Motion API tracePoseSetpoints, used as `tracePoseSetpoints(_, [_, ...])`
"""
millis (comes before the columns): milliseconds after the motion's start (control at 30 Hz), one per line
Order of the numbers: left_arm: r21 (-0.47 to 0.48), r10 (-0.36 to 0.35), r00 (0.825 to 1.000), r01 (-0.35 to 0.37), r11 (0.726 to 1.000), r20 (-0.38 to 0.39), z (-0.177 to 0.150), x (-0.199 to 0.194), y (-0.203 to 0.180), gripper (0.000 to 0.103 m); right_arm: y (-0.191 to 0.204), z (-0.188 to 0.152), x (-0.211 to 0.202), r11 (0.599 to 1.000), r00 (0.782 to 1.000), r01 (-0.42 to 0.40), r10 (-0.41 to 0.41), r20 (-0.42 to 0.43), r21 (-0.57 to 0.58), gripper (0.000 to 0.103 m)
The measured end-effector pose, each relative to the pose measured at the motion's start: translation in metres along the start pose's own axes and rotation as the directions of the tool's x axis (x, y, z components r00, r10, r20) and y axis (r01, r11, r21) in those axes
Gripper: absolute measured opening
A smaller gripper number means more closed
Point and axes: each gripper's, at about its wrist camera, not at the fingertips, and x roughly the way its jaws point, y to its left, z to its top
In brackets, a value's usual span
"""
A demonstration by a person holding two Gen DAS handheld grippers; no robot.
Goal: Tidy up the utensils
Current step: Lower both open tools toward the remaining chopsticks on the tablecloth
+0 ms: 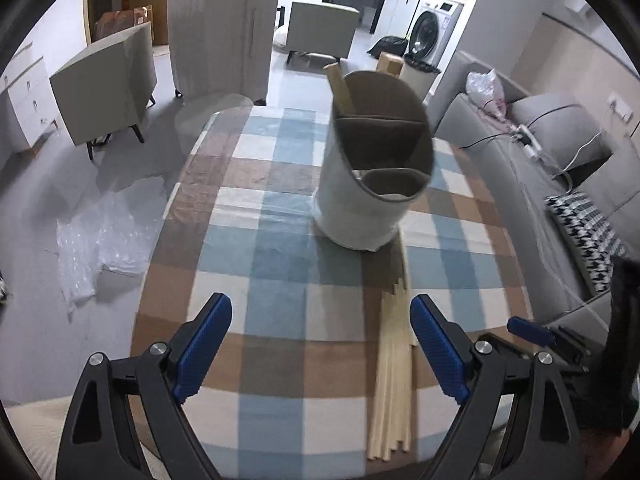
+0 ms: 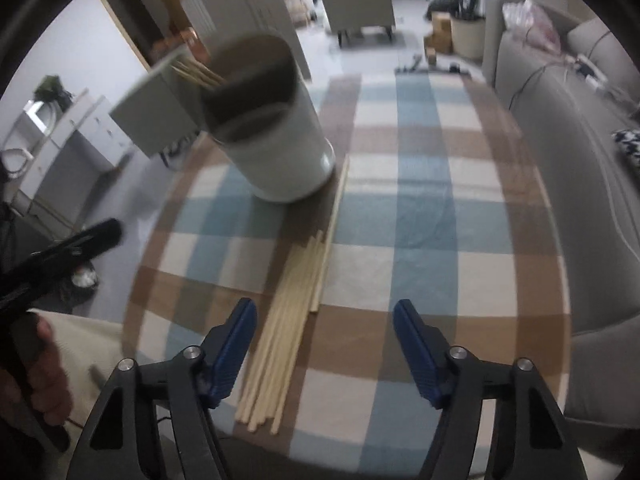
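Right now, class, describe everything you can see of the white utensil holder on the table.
The utensil holder is a tall, round white container with a smooth, glossy outside and a dark grey-brown inside. Partitions split its open top into several compartments. It stands upright on the checked tablecloth, toward the far end of the table. A few wooden sticks already lean in one far compartment. One long loose stick on the cloth runs up beside its base; whether they touch is unclear. Neither gripper touches it.
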Motion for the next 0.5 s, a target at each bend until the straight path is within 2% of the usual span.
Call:
tracePoseSetpoints(67, [-0.001, 0.019, 1.000, -0.019, 1.000, -0.021, 0.002, 0.009, 0.003, 0.088, -0.005, 0.010, 0.019, 1.000, 0.999, 0.008, -0.007, -0.032, 0.010, 0.059])
tracePoseSetpoints(133, [-0.028, 0.004, 0.998, -0.006, 1.000, -0.056, 0.005, 0.019, 0.011, 0.088, -0.012, 0.025, 0.040, 0.999, 0.998, 0.013, -0.011, -0.054, 0.037, 0.059])
tracePoseSetpoints(200, [-0.069, -0.002, 0.997, -0.004, 0.998, -0.082, 0.006, 0.024, 0.019, 0.088, -0.019, 0.040, 0.057, 0.998, 0.998, 0.003, 0.001, -0.065, 0.064, 0.054])
tracePoseSetpoints(333, [-0.118, -0.009, 0.994, -0.004, 0.993, -0.105, 0.008, 0.030, 0.031, 0.088, -0.023, 0.069, 0.093, 0.998, 0.996, 0.000, 0.006, -0.084, 0.066, 0.054])
tracePoseSetpoints(367, [-0.122, -0.003, 0.994, -0.011, 0.992, -0.113, 0.007, 0.032, 0.032, 0.088, -0.024, 0.073, 0.100, 0.998, 0.996, -0.013, 0.019, -0.090, 0.068, 0.051])
tracePoseSetpoints(400, [-0.129, -0.002, 0.993, -0.014, 0.992, -0.121, 0.007, 0.033, 0.034, 0.088, -0.026, 0.076, 0.108, 0.998, 0.994, -0.010, 0.017, -0.104, 0.068, 0.043])
tracePoseSetpoints(433, [-0.137, -0.006, 0.992, -0.011, 0.990, -0.126, 0.007, 0.034, 0.036, 0.088, -0.026, 0.077, 0.115, 0.998, 0.992, 0.008, 0.000, -0.125, 0.059, 0.043])
tracePoseSetpoints(500, [-0.163, -0.010, 0.991, -0.013, 0.987, -0.136, 0.005, 0.034, 0.041, 0.088, -0.018, 0.079, 0.118, 0.999, 0.995, 0.034, -0.034, -0.098, -0.009, 0.039])
